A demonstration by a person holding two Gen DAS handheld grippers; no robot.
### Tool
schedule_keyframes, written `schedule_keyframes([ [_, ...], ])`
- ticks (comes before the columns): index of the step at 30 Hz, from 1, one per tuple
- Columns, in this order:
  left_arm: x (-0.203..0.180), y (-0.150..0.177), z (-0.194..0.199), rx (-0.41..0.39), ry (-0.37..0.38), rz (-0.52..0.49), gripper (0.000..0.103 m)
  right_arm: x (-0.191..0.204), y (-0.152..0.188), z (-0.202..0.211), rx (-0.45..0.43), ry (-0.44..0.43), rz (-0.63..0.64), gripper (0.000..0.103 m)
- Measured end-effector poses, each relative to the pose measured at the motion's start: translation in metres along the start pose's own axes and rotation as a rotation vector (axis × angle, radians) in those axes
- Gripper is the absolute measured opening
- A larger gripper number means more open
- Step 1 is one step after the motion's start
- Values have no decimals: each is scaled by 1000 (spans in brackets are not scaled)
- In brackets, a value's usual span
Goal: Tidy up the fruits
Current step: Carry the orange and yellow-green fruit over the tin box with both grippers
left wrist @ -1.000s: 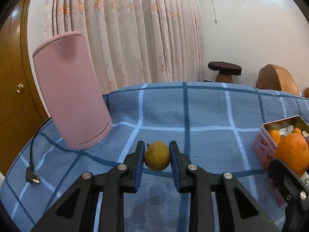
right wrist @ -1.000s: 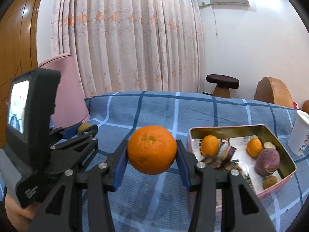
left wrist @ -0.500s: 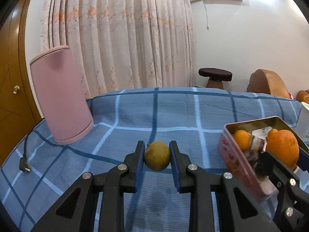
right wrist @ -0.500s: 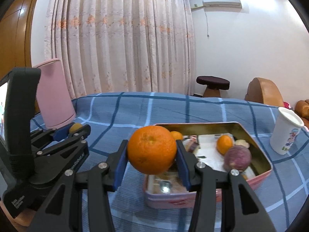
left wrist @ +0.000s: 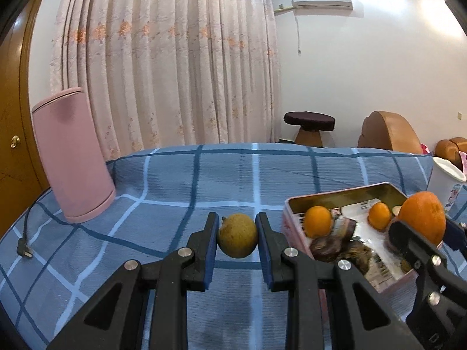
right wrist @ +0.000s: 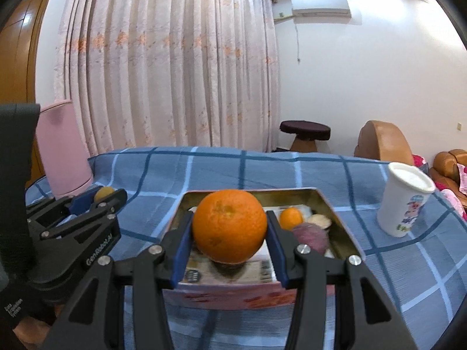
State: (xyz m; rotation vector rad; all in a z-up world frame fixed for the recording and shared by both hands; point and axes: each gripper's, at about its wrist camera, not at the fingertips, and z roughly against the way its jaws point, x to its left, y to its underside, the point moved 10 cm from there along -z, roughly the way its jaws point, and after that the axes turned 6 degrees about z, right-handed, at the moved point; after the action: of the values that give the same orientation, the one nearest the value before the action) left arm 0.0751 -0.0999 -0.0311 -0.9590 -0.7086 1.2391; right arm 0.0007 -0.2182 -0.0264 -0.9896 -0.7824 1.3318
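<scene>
Right tool: I read it as clamped on the orange, blue pads pressed to both its sides, fruit carried clear of anything beneath.
Left tool: clamped on a small yellow-brown fruit, held above the checked blue surface.
Tin: open, on the surface; inside I see two small oranges, a purple round fruit, a pale item at the back, printed paper lining.
Key relation: in the right wrist view the orange hangs over the tin's near half, just inside the near wall. My judgement: right tool is over the drop zone, straight down is the way in.
Left vs tin: small fruit sits left of the tin's left wall, near but outside it. Right hand is the nearer one.
Next move (judgement): lower the orange onto a bare patch of lining near the front, then part the pads.
Risk (judgement): orange is round, may roll into the small oranges; left tool is close alongside, so keep the two apart.
Bystanders: pink canister far left, white cup right of tin.
</scene>
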Motion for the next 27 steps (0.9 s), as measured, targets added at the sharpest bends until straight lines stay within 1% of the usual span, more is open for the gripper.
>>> schedule_keyframes([
  [4, -20, -1, -1, 8, 36, 0, 28, -21, -4, 3, -20, 44, -5, 50],
  [9, -45, -2, -3, 7, 63, -24, 28, -53, -3, 0, -14, 89, -29, 50],
  [18, -87, -5, -14, 19, 111, -43, 28, -87, -5, -3, -13, 140, -43, 50],
  [23, -104, -5, -27, 54, 142, -41, 28, -101, -6, -10, -5, 167, -44, 50],
  [27, -111, -4, -35, 83, 164, -35, 28, -109, -7, -17, 3, 180, -45, 50],
])
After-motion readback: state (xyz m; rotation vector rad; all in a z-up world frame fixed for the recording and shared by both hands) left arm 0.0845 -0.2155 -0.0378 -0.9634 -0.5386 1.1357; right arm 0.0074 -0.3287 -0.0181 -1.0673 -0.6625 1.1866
